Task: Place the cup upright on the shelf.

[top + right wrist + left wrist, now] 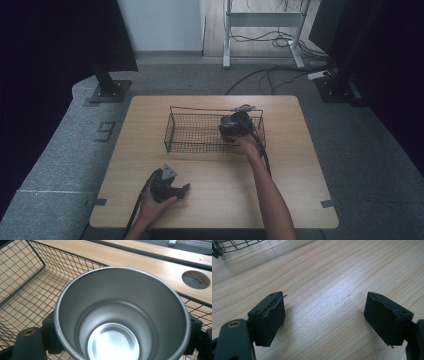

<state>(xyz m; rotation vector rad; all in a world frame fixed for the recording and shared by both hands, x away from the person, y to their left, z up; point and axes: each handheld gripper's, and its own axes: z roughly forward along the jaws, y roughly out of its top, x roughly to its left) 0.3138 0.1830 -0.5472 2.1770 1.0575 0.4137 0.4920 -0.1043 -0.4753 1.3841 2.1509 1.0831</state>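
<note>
A black wire basket [187, 131] stands on the wooden table [300, 170] toward the back. My right gripper [235, 126] is inside the basket's right end, shut on a metal cup [229, 122]. In the right gripper view the empty steel cup [120, 315] sits upright between the jaws, with the basket mesh [22, 290] around it. Whether the cup touches the basket floor is hidden. My left gripper [172, 189] rests near the table's front edge, held by a hand. In the left gripper view that gripper [324, 320] is open over bare wood, with nothing between its pads.
A round cable hole [195, 279] pierces the tabletop behind the basket. A corner of the basket [229, 246] lies far ahead of the left gripper. Monitor stands, a desk frame and cables are on the floor beyond the table.
</note>
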